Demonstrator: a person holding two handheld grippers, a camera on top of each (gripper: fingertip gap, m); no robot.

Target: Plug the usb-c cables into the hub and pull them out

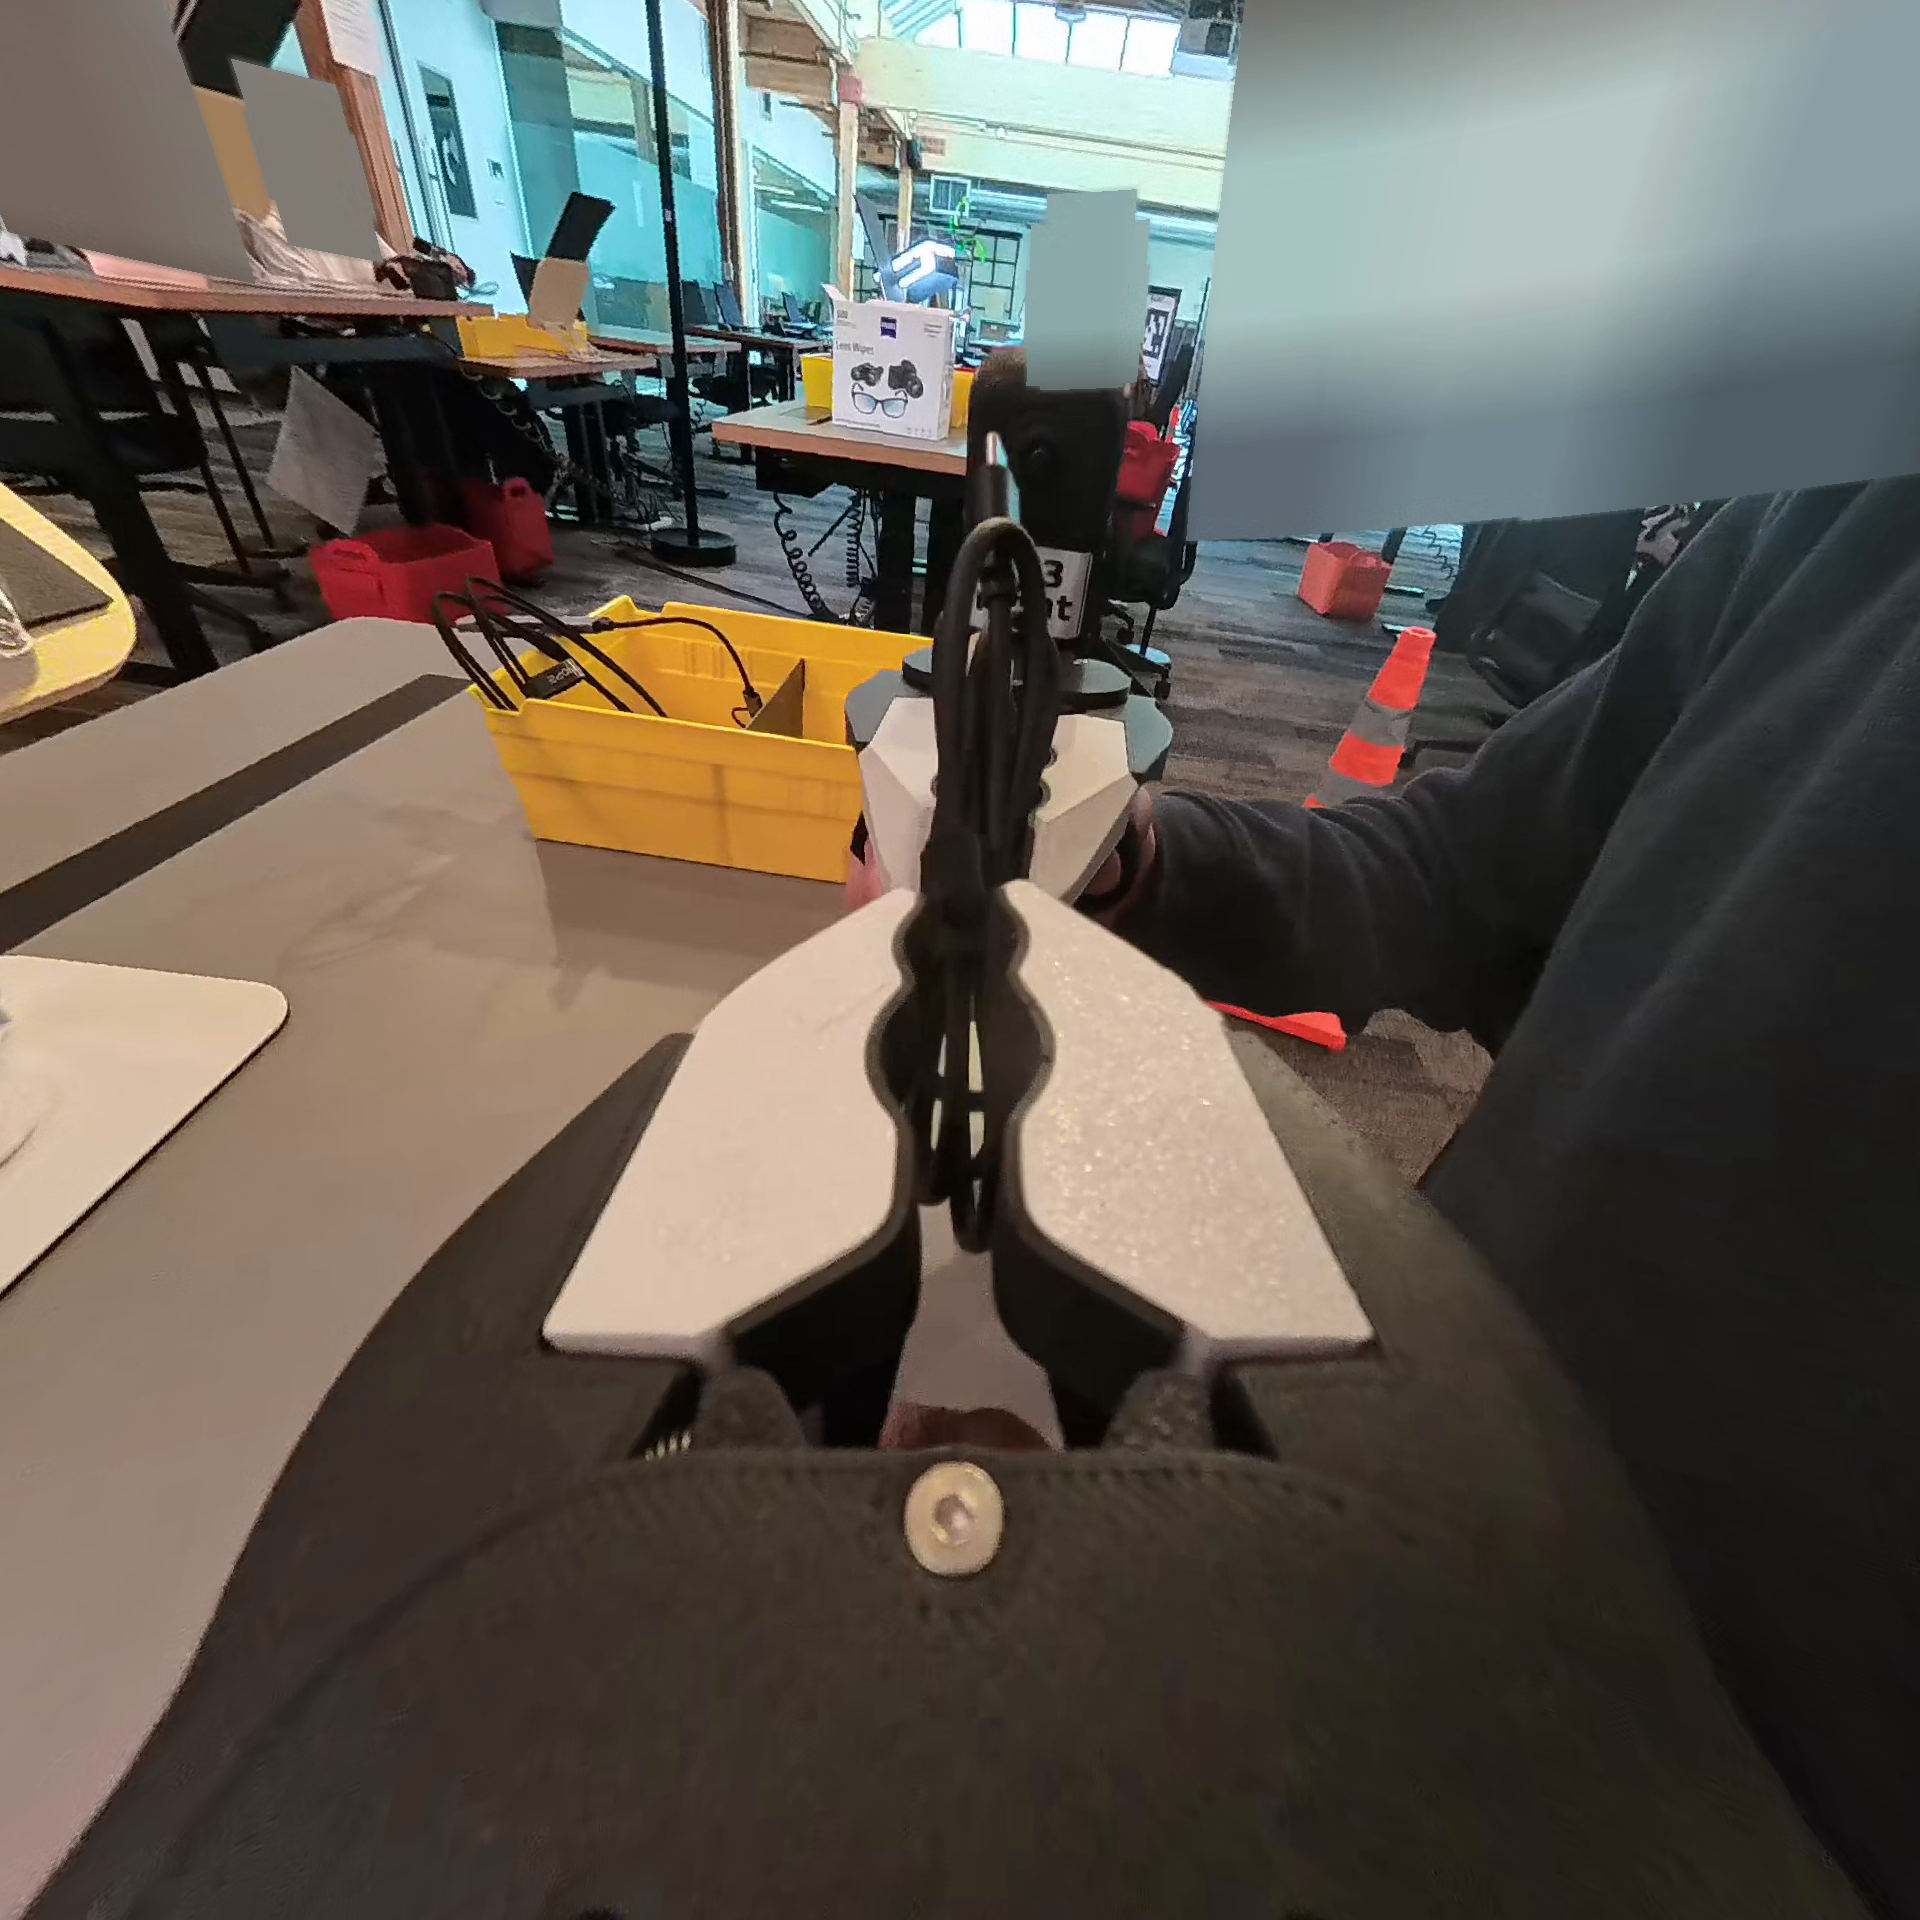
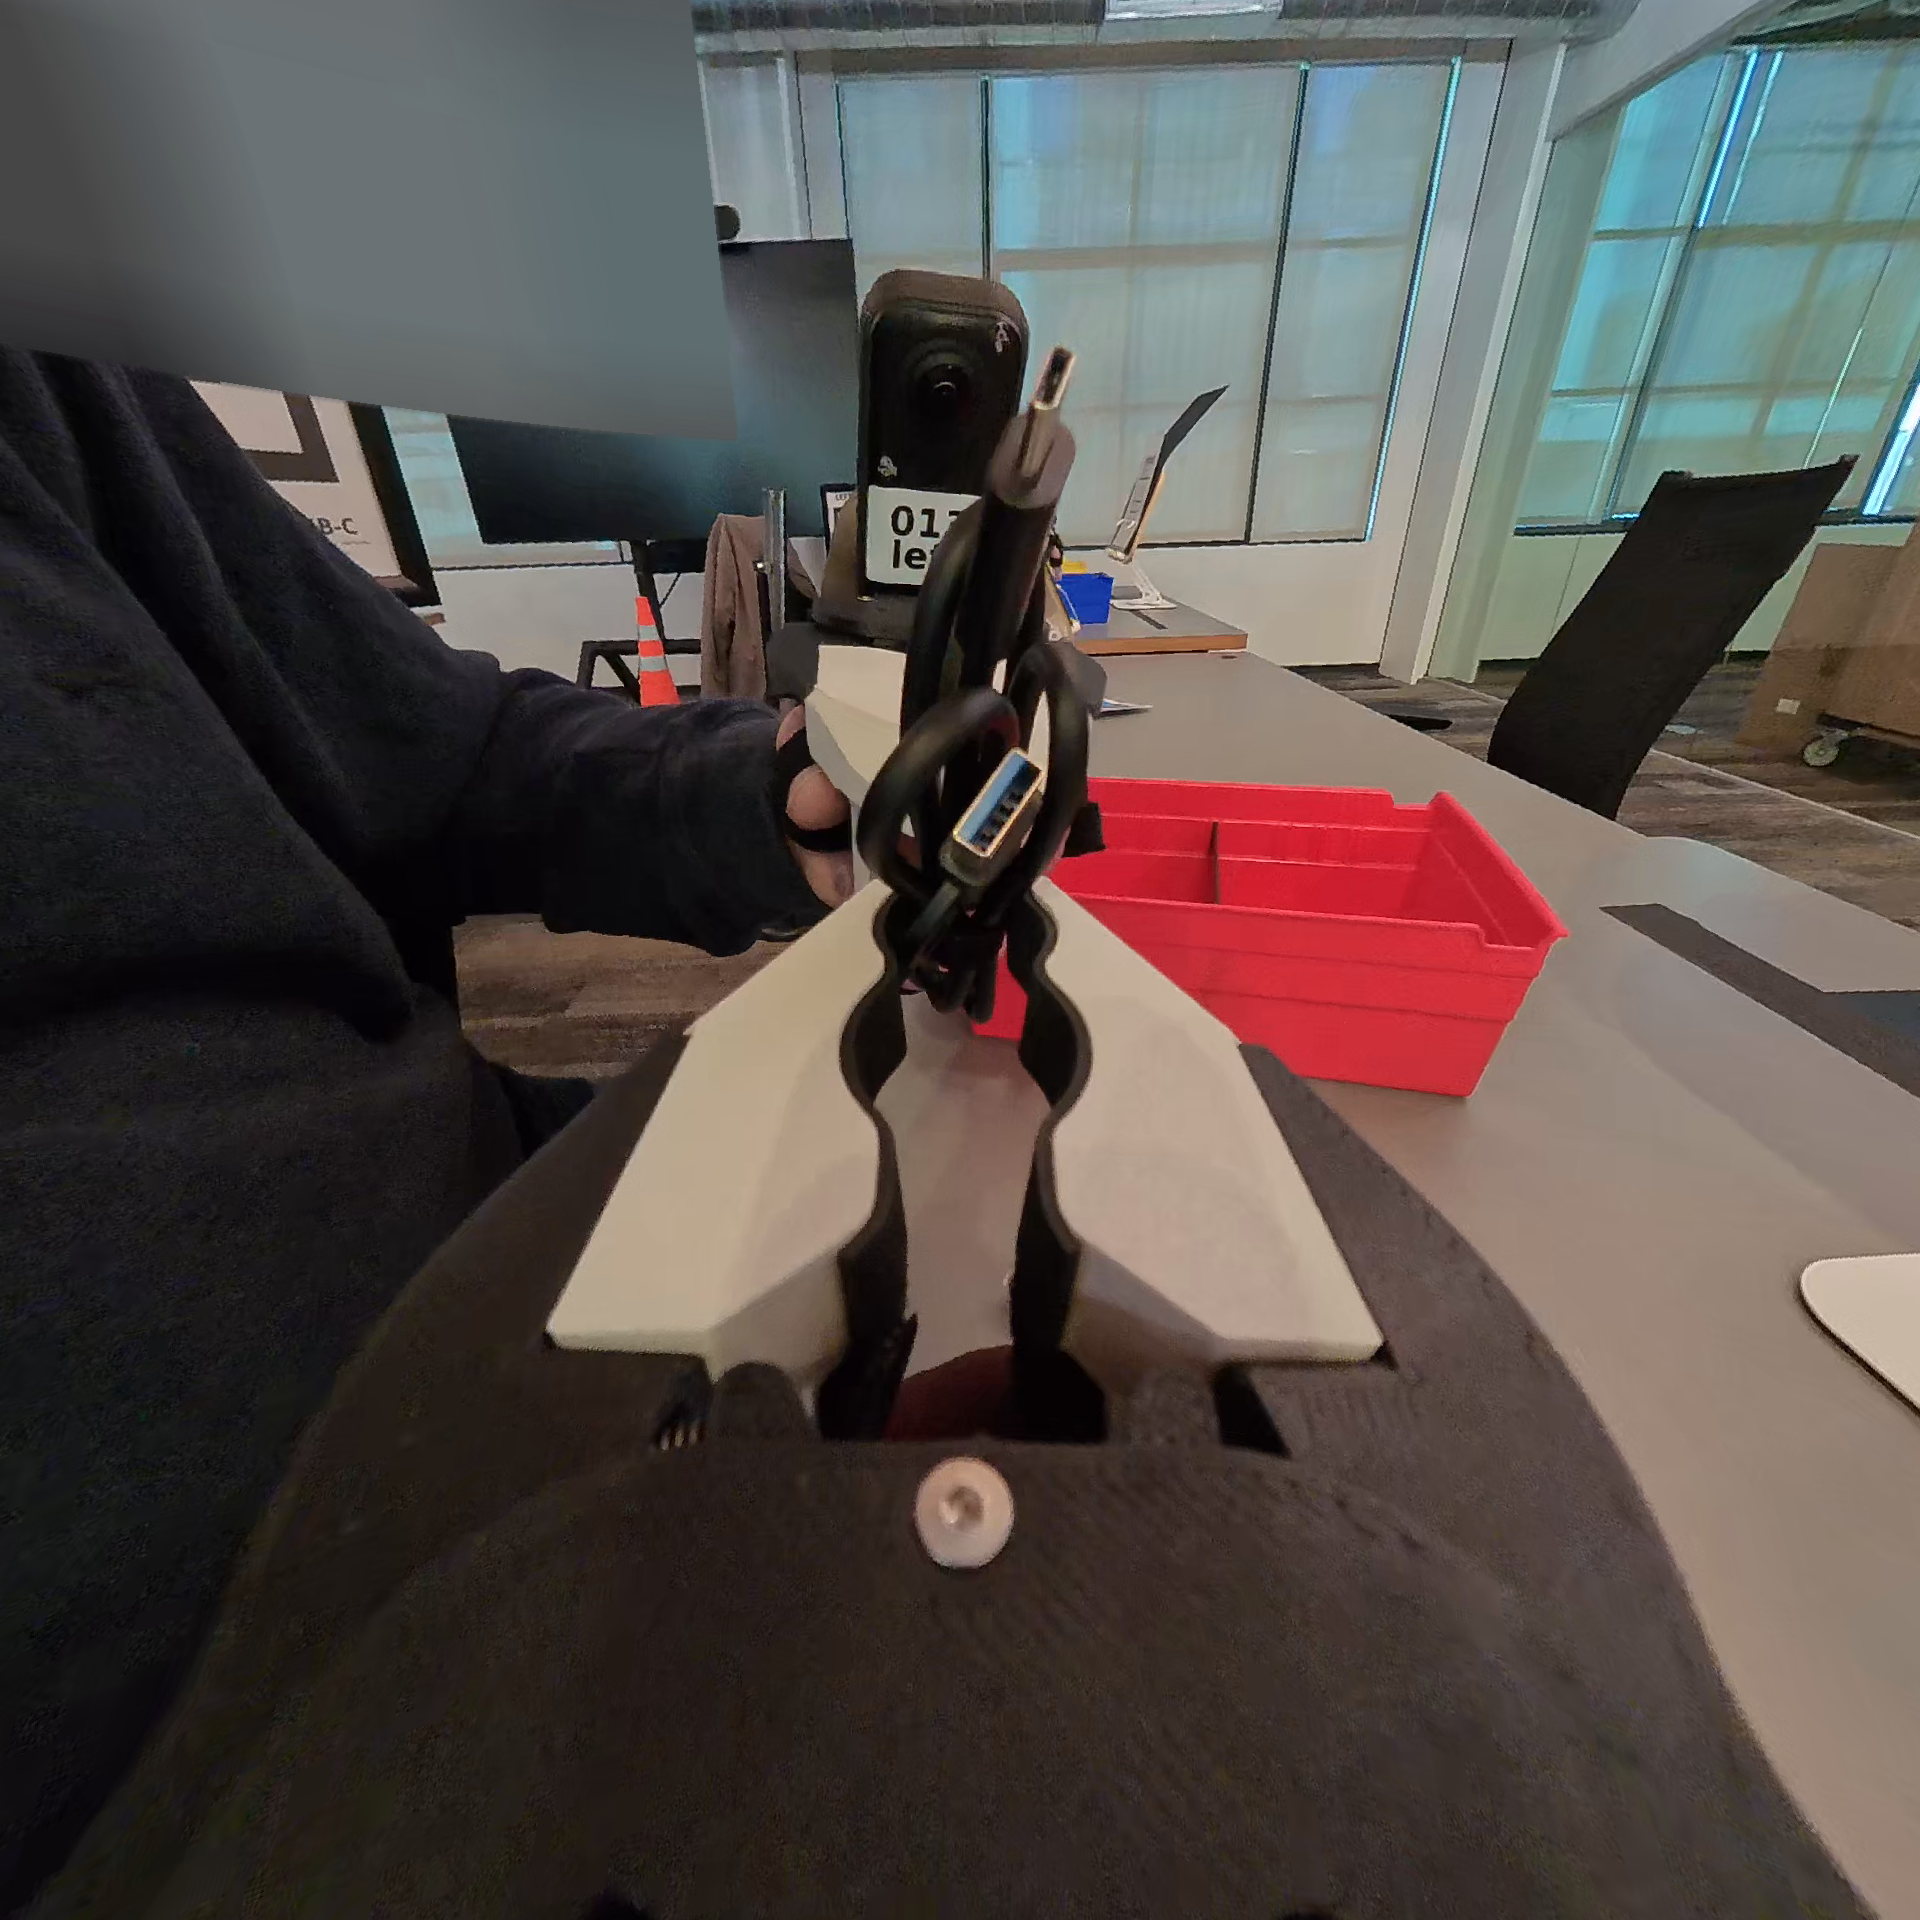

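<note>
A coiled black cable (image 1: 961, 1039) sits between my two grippers, above the grey table (image 1: 416, 935). My left gripper (image 1: 961, 904) is shut on the coil, which runs deep between its fingers. The cable's USB-C plug (image 1: 992, 452) points up. My right gripper (image 2: 958, 904) is shut on the same coil (image 2: 935, 790) at its fingertips. A blue-tongued USB-A plug (image 2: 992, 821) and the USB-C plug (image 2: 1049, 390) stick out there. The two grippers face each other closely; the right one shows in the left wrist view (image 1: 1081, 810), the left one in the right wrist view (image 2: 847, 727). A small black hub-like piece (image 1: 556, 677) with cables lies in a yellow bin (image 1: 665, 779).
A red bin (image 2: 1299, 997) with dividers stands on the table beyond my right gripper. A white flat base (image 1: 125, 1081) lies at the table's left, also seen in the right wrist view (image 2: 1870, 1320). The person's dark sleeves (image 1: 1455, 831) hold both grippers. Desks, chairs and orange cones stand beyond.
</note>
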